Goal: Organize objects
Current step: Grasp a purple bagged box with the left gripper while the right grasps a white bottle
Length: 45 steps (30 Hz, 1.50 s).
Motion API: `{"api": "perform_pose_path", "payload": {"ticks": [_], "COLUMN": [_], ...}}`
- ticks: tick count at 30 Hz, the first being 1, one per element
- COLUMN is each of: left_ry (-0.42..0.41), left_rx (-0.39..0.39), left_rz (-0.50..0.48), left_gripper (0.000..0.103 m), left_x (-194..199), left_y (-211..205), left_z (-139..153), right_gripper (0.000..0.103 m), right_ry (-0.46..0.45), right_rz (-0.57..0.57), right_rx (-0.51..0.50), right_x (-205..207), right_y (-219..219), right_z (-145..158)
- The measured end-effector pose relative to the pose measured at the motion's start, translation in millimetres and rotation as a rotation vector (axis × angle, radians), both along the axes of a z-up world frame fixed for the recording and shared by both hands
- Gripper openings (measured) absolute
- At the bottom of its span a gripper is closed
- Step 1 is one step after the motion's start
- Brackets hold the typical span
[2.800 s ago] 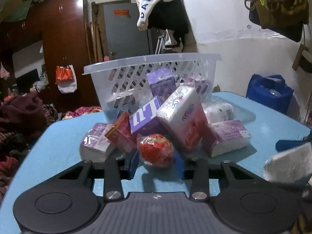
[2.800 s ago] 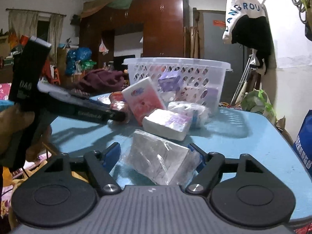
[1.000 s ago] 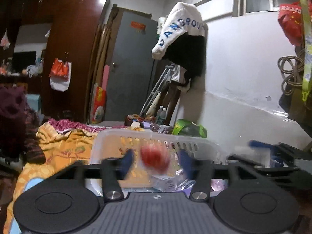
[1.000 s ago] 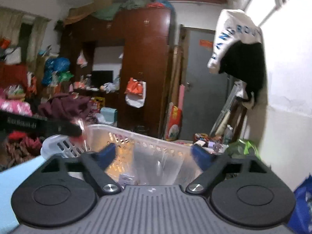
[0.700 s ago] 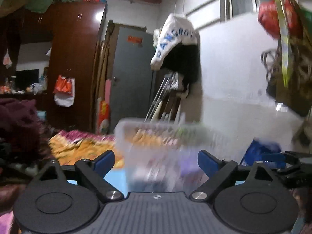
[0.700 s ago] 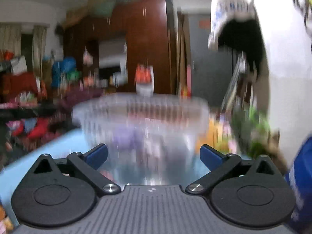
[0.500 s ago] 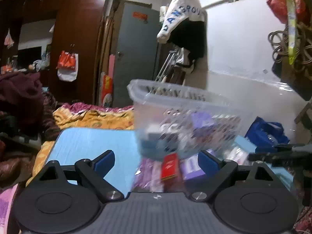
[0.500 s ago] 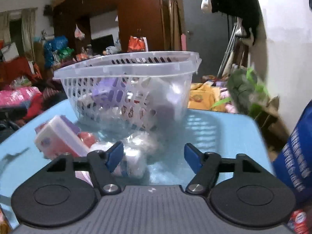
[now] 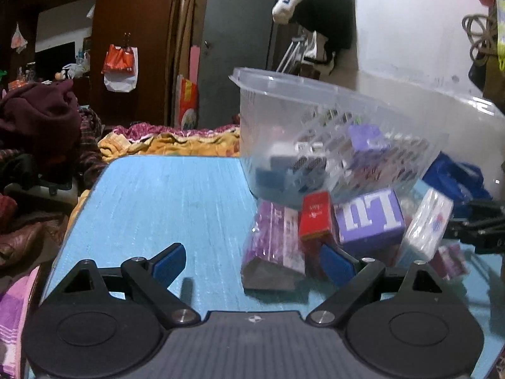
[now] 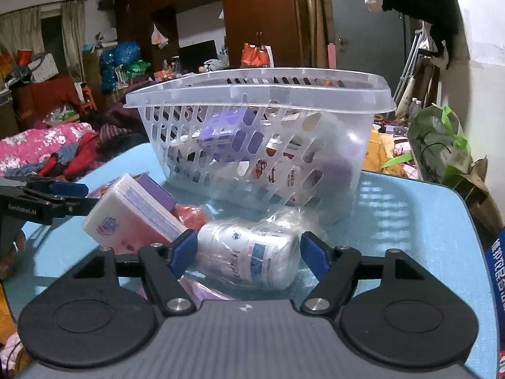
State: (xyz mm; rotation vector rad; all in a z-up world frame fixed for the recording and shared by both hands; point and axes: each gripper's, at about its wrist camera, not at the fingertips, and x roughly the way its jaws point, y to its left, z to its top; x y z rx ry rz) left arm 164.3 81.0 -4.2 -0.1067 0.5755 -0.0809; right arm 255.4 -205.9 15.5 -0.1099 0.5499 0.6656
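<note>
A clear slotted basket [image 9: 315, 120] [image 10: 258, 94] with several packs inside stands on the blue table [image 9: 173, 195] [image 10: 410, 221]. In front of it lie a purple tissue pack [image 9: 274, 246], a red box [image 9: 315, 218], a purple box [image 9: 369, 218] and a white-pink pack [image 9: 426, 227] [image 10: 126, 218]. My left gripper [image 9: 252, 263] is open wide and low over the table; the purple tissue pack lies between its fingers, untouched. My right gripper [image 10: 249, 252] has its jaws opening on either side of a white wrapped pack [image 10: 249, 259], pads close beside it without pressing.
A red wrapped ball [image 10: 189, 214] lies behind the white pack. The left gripper [image 10: 79, 197] reaches in at the left edge of the right wrist view. A blue bag [image 9: 451, 173] and a green bag [image 10: 438, 145] sit beyond the table's right side. Bedding and clothes [image 9: 41, 120] are piled to the left.
Both grippers came down from over the basket to the table. The left one let the red ball go and spread its jaws. The right one's jaws narrowed and now flank the white pack.
</note>
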Motion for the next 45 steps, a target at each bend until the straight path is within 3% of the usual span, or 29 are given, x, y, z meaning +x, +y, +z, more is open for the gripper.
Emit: {"api": "perform_pose_path", "payload": {"ticks": [8,18,19,21,22,23,33,36,45], "left_ry": [0.082,0.092,0.091,0.074,0.064,0.055,-0.064,-0.040,0.038], "left_rx": [0.089,0.153,0.150,0.143,0.144,0.148,0.051,0.045,0.055], "left_rz": [0.004,0.015,0.010,-0.002,-0.001,0.006,0.031,0.024,-0.001], "left_gripper": [0.094,0.091,0.088,0.070,0.050,0.049,0.049,0.049,0.050], "left_x": [11.8,24.4,24.5,21.8,19.4,17.1,-5.9,-0.6,11.5], "left_y": [-11.2,-23.5,-24.3,-24.8,-24.2,-23.8,-10.0,-8.2,-8.0], "left_z": [-4.4,-4.0,-3.8,-2.1,-1.1,-0.7,8.4,7.0,-0.2], "right_gripper": [0.075,0.079,0.078,0.073,0.073,0.072,0.064,0.065,0.068], "right_ry": [-0.030,-0.022,-0.020,-0.016,-0.021,-0.028,-0.053,-0.034,-0.027], "right_rz": [-0.005,0.005,0.003,-0.001,-0.002,-0.009,-0.091,-0.080,-0.029], "right_rx": [-0.048,-0.076,-0.077,-0.072,-0.070,-0.073,0.018,0.023,-0.105], "right_x": [-2.6,-2.2,-1.9,-1.3,-2.6,-4.2,-9.6,-6.0,-9.9], "right_y": [8.5,11.9,11.8,9.4,7.3,5.0,-43.4,-47.6,-41.5], "right_z": [0.2,-1.2,-2.0,-3.2,-3.5,-3.9,-4.5,-6.3,-10.9]}}
